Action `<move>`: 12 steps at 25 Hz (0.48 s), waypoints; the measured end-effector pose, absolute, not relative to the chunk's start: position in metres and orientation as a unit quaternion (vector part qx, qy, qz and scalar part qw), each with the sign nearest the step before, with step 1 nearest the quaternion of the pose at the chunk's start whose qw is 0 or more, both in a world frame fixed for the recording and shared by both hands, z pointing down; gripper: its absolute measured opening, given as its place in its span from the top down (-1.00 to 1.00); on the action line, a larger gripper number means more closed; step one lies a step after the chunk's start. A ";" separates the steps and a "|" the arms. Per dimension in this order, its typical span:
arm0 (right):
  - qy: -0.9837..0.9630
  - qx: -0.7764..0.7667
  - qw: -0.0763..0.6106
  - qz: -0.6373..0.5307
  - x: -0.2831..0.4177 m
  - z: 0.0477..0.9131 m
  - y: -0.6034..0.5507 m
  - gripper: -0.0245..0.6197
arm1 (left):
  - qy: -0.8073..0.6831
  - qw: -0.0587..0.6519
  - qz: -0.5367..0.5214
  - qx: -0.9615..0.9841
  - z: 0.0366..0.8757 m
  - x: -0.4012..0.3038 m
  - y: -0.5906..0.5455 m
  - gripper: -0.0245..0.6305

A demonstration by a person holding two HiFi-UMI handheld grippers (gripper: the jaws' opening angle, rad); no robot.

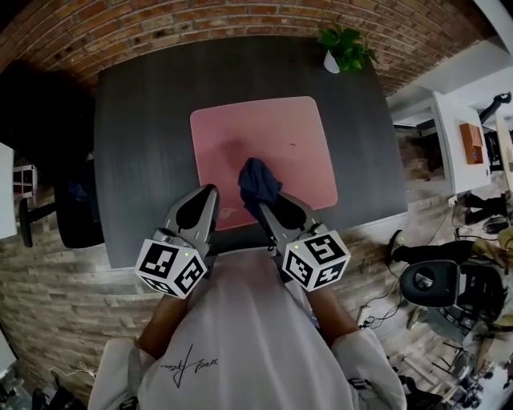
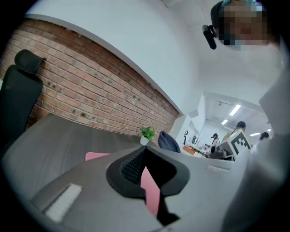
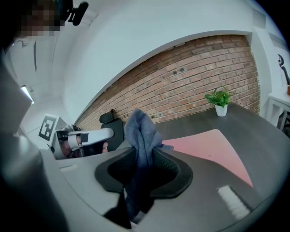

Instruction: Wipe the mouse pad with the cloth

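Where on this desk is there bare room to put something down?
A bare desk strip lies left of the mouse pad, another to its right, nearer than the potted plant, and a narrow band behind the pad along the brick wall. The pad's far half is clear. It is crowded at the near edge, where the right tool holds the cloth beside the left tool.

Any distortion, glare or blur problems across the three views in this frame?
Head view: heavy fisheye, table edges bow, corners go dark; mouse pad evenly lit, no glare. Left gripper view: brick wall curves, left gripper close to the lens looks soft, mosaic patch top right. Right gripper view: same curvature, cloth reasonably sharp, mosaic patch top left.
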State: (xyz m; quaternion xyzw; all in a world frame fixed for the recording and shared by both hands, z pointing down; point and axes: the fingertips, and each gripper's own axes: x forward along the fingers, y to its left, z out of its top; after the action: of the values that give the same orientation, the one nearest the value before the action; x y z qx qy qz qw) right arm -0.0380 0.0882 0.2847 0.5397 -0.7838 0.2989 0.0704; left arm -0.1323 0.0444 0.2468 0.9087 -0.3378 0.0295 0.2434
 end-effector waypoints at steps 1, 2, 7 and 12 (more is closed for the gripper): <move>-0.785 0.540 0.068 0.296 -0.040 0.282 0.088 0.58 | -0.342 0.234 0.035 0.909 0.246 -0.134 0.045 0.92; -0.786 0.541 0.065 0.293 -0.042 0.280 0.086 0.58 | -0.346 0.227 0.039 0.909 0.245 -0.136 0.044 0.92; -0.791 0.552 0.069 0.255 -0.044 0.263 0.080 0.58 | -0.354 0.219 0.035 0.908 0.237 -0.132 0.041 0.92; -0.791 0.553 0.061 0.254 -0.060 0.262 0.079 0.58 | -0.364 0.204 0.043 0.908 0.241 -0.135 0.040 0.92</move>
State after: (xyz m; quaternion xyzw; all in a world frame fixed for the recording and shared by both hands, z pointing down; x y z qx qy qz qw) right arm -0.0597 0.0788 0.2616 0.5533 -0.7909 0.2542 0.0606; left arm -0.1345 0.0402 0.2408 0.9076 -0.3643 0.0435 0.2041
